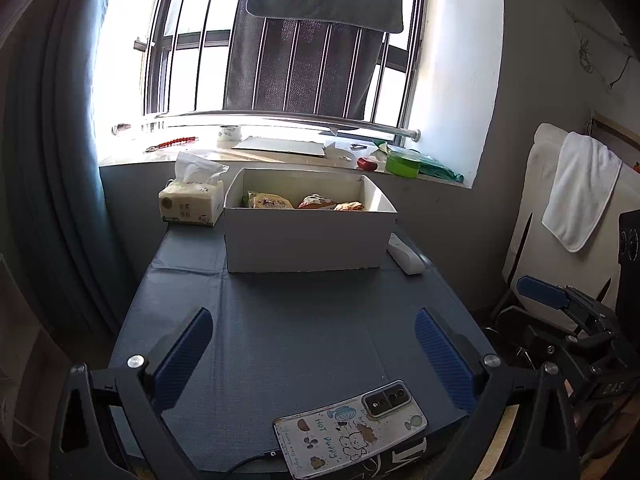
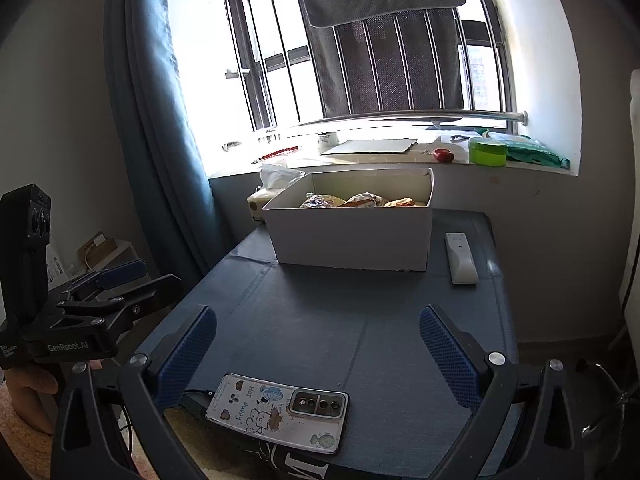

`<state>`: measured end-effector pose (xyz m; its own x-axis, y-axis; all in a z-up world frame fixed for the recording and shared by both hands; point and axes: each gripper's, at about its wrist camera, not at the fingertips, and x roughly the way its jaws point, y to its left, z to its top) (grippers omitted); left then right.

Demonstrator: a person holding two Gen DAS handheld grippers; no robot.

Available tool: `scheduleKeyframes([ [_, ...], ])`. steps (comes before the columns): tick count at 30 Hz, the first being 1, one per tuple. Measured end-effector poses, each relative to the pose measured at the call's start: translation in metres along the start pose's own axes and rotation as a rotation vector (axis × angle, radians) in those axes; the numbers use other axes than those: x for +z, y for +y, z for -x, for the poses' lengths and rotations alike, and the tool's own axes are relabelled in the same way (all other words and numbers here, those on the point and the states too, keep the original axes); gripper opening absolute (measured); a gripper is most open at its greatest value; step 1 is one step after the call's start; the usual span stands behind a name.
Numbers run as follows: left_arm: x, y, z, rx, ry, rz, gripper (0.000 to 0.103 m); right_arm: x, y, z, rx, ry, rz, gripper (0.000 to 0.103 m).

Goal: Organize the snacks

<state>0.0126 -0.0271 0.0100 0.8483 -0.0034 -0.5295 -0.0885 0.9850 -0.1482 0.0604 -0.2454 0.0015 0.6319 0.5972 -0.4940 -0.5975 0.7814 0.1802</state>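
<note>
- Several snack packets lie inside the white cardboard box at the far end of the blue-covered table; no packet is visible on the bare cover outside it.
- Left gripper: jaws spread wide, nothing between them, hovering over the near edge of the table.
- Right gripper: likewise spread wide and empty, at the near edge, level with the left one.
- Step, as judged: either the start or the finish. All visible snacks sit in the box, so either sorting inside the box is due or the job is done; cannot tell which.
- Next move, if sorting: reach forward over the open cover, come down past the near box wall, and close on one packet only. Packets overlap, so a top-down pick of the uppermost looks safest.
- Obstacles: a phone in a cartoon case, with a cable plugged in, lies directly under both grippers at the near edge; avoid dragging it.
- A white remote control lies just beside the box on its right; a tissue pack stands close by on its left.
- Windowsill clutter behind the box, including a green lidded container, is well clear of the path.
</note>
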Motion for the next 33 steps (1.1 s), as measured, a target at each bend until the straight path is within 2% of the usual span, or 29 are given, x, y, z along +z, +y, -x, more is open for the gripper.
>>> scheduleKeyframes([
  [33,-0.0009,-0.0028,-0.0025,0.006,0.013,-0.009,0.103,0.0022,-0.0005,0.0011,0.009,-0.012,0.005,0.103],
])
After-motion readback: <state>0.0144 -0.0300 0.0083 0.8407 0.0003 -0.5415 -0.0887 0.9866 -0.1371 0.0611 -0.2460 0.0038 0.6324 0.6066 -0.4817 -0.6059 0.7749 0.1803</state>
